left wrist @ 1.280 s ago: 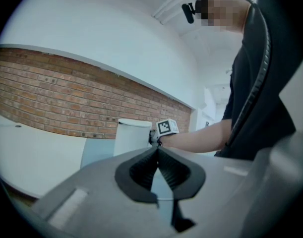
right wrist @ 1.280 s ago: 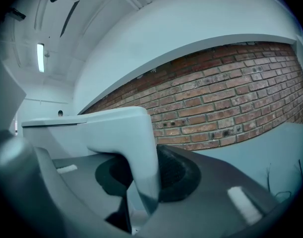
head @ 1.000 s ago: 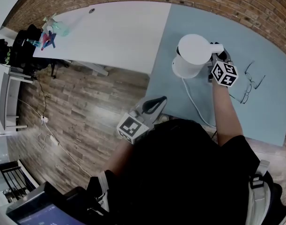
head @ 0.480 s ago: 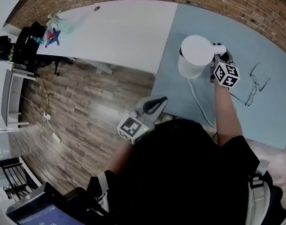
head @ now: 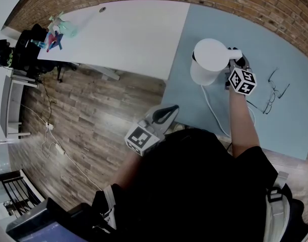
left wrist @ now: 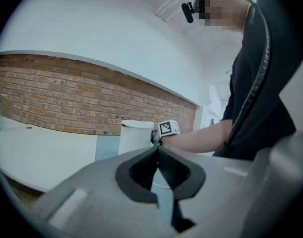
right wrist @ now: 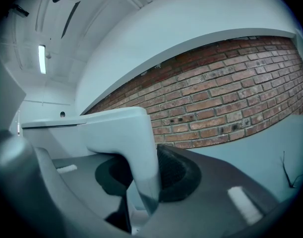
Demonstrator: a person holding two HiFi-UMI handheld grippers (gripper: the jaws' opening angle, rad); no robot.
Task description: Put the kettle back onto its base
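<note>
- The white kettle [head: 209,60] is standing upright, lid shut, near the left edge of the blue table [head: 295,130].
- Its handle [right wrist: 141,152] is sitting clamped in the right gripper [head: 236,60].
- A white cord [head: 210,107] is trailing from under it.

Almost nothing is different. The head view has slid a little, so the white worktop [head: 133,34] and the glasses [head: 273,92] now sit a bit more to the right. The kettle [head: 209,59], held in the right tongs [head: 234,59], has only moved a tiny bit that way too.
</note>
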